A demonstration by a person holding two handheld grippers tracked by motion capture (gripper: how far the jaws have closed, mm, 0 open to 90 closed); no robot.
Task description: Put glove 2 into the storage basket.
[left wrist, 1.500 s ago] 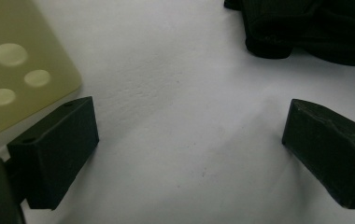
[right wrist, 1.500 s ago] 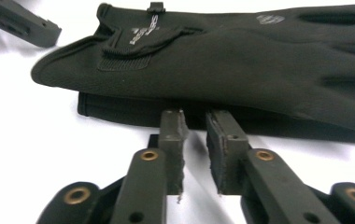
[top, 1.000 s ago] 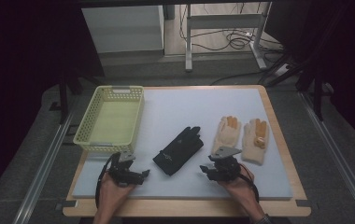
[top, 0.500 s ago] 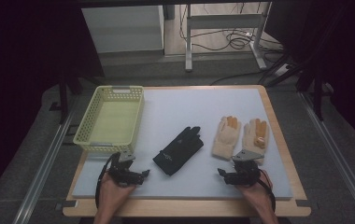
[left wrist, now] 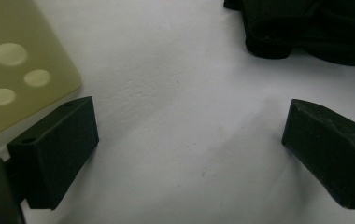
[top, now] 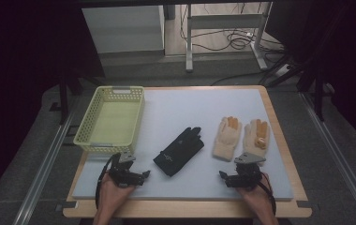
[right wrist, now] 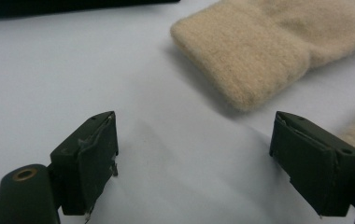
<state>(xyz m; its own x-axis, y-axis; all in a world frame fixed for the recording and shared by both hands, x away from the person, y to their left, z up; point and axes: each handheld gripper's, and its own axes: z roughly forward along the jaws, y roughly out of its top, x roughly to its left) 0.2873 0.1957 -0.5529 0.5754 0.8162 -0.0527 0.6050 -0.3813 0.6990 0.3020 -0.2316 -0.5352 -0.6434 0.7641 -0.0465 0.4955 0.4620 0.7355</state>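
We note right gripper [top: 224, 177] jaws just opening, nothing between them, near cuff of left cream glove [top: 226, 137]. Left gripper [top: 144, 175] released, idle beside basket [top: 88, 139]. Cream pair, black glove [top: 178, 151] lie on mat; we judge nothing binned yet.

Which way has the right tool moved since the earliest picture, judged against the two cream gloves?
Yes. The right tool has slid right, from below the left cream glove to below the right cream glove, its jaws opening with nothing between them.
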